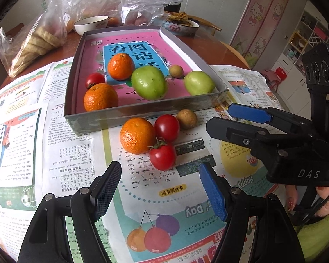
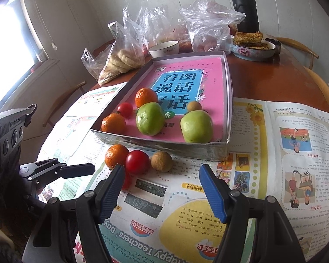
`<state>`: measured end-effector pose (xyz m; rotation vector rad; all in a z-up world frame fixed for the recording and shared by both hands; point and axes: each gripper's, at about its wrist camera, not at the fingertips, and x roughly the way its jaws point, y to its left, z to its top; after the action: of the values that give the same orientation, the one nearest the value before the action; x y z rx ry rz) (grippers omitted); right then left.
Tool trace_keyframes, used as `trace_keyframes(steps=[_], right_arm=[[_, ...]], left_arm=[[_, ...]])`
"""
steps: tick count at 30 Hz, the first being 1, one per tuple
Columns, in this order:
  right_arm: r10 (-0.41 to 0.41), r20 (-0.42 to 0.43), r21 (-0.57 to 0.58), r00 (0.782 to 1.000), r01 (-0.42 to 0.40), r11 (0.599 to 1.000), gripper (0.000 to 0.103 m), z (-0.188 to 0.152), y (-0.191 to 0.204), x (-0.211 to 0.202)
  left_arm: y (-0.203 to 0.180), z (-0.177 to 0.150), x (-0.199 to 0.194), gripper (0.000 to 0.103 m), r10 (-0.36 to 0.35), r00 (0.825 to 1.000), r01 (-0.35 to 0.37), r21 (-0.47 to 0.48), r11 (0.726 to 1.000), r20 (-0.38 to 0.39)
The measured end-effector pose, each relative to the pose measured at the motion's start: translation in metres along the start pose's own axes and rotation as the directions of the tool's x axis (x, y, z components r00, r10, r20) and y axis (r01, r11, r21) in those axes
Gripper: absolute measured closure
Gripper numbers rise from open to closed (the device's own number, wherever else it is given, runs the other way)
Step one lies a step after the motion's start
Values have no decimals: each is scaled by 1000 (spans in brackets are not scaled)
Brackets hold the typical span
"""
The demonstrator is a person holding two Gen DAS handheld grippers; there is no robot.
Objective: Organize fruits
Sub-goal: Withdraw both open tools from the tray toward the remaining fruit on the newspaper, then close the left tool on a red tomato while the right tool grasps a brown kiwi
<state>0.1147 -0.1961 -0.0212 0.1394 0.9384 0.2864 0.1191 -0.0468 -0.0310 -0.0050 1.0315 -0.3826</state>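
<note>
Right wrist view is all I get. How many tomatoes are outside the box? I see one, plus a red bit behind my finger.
Observer: Two. The left wrist view shows the second tomato whole, just in front of the first tomato, beside the orange.
Operator: Does the hidden one have a stalk?
Observer: Yes, a green stalk on top, pointing toward the orange.
Operator: Is the left gripper holding anything?
Observer: No. The left gripper is open, with only newspaper between its pads.
</note>
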Motion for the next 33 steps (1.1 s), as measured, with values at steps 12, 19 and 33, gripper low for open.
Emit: trace_keyframes(steps=[12,19,33], right_arm=[[37,-11,-5,999,-37,999,33,0,0,9],[16,-46,-31,999,-17,999,46,3,1,26],[-16,-76,-112,997,8,994,64,10,5,45]], left_arm=[[-5,7,14,49,-31,999,30,-17,999,-15],[-6,9,20,50,-30,999,30,-22,999,-24],[1,8,22,61,-26,999,25,-34,999,-29]])
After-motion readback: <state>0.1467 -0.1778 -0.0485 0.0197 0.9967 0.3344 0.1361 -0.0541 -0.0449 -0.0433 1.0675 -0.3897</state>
